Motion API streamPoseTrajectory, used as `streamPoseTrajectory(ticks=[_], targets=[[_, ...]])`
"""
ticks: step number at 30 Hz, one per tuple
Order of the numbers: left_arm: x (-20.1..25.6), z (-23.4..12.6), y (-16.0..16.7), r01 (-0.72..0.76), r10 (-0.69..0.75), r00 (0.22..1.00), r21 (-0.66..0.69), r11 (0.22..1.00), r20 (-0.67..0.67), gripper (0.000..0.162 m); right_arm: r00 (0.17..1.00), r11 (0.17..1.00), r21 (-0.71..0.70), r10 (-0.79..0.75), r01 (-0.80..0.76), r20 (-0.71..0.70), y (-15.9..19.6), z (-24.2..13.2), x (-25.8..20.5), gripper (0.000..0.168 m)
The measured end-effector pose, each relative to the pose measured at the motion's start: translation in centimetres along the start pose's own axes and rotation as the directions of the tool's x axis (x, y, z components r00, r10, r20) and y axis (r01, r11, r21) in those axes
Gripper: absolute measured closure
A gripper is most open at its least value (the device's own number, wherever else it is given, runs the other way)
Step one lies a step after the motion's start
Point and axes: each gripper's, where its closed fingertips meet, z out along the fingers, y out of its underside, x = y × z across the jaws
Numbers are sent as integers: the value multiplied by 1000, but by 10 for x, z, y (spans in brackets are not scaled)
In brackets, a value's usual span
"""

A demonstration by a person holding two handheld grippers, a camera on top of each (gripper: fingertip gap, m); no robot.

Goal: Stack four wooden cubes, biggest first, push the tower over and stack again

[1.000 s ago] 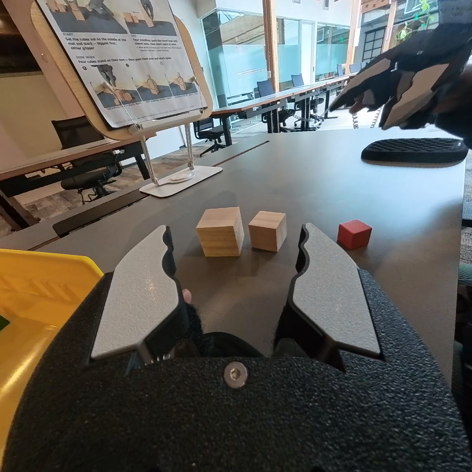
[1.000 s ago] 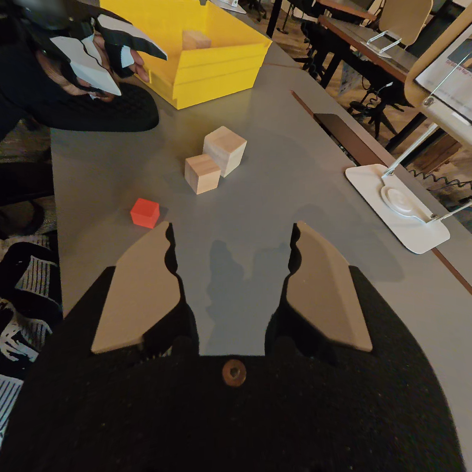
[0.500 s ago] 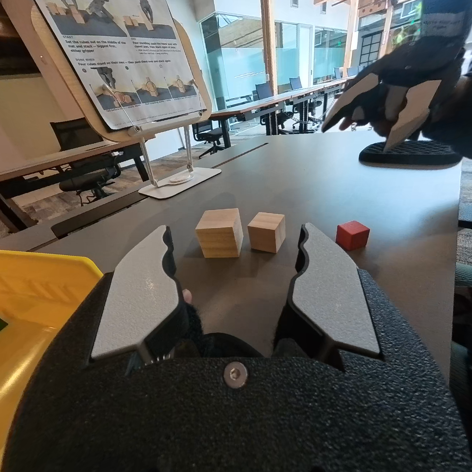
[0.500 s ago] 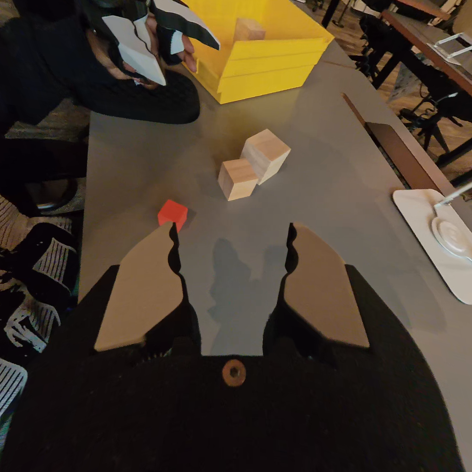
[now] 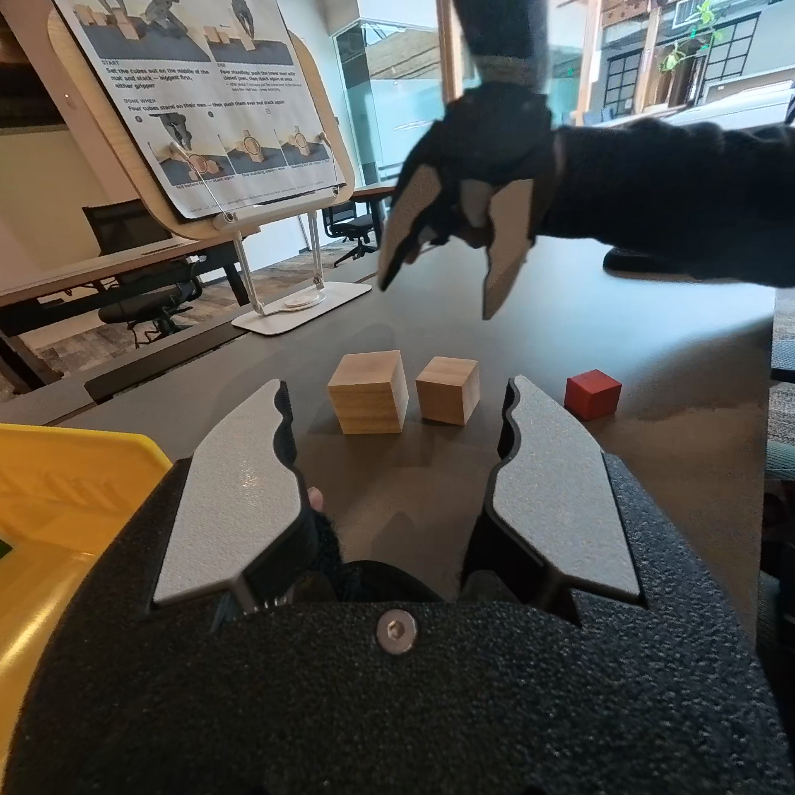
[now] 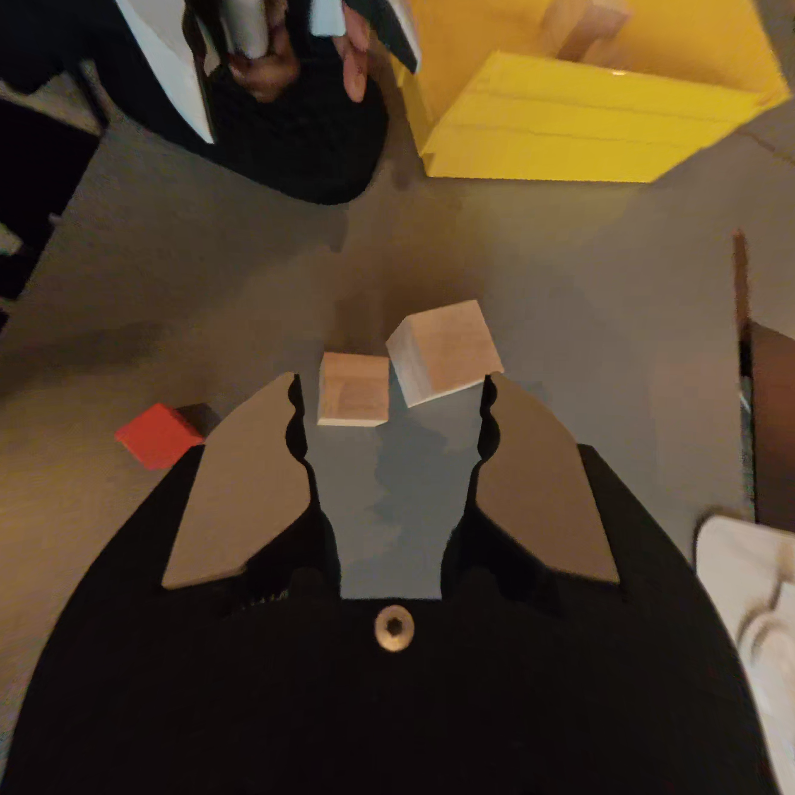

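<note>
Two plain wooden cubes stand side by side on the dark grey table: a larger one point(image 5: 368, 391) point(image 6: 445, 352) and a smaller one point(image 5: 447, 389) point(image 6: 353, 389). A small red cube point(image 5: 593, 393) point(image 6: 157, 434) sits apart from them. A fourth wooden cube point(image 6: 585, 26) lies in the yellow bin point(image 6: 559, 120). My left gripper point(image 5: 395, 387) is open and empty, low, just short of the pair. My right gripper point(image 6: 391, 378) is open and empty, hovering above the pair and pointing down; it also shows in the left wrist view point(image 5: 434, 299).
A stand with an instruction sheet point(image 5: 206, 107) has its white base point(image 5: 301, 307) point(image 6: 748, 623) behind the cubes. A black pad point(image 6: 301, 150) lies by the left gripper point(image 6: 309, 103). The yellow bin's corner point(image 5: 64, 473) is at my left.
My right gripper has moved from near the far black pad toward the two wooden cubes and tilted down over them. The left gripper and the cubes have not moved.
</note>
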Motion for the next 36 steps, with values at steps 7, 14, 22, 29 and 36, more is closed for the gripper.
streamPoseTrajectory(ticks=[7,14,22,29,36], targets=[[-1,-1,-1,6,-6,1000,5,1000,2,69,961,958,-243,-84,150,264,7,39,30,97],[0,0,0,2,-2,1000,3,1000,-3,69,936,889,-416,-41,194,350,22,62,37,99],[2,-1,0,5,-5,1000,4,1000,-18,67,944,862,-457,-71,221,323,31,66,42,113],[20,0,4,-3,-1,986,-24,1000,-169,64,992,888,-459,37,22,120,29,7,38,113],[41,-5,4,20,-30,930,-33,999,-366,65,976,861,-465,214,-207,-40,52,-69,-26,113]])
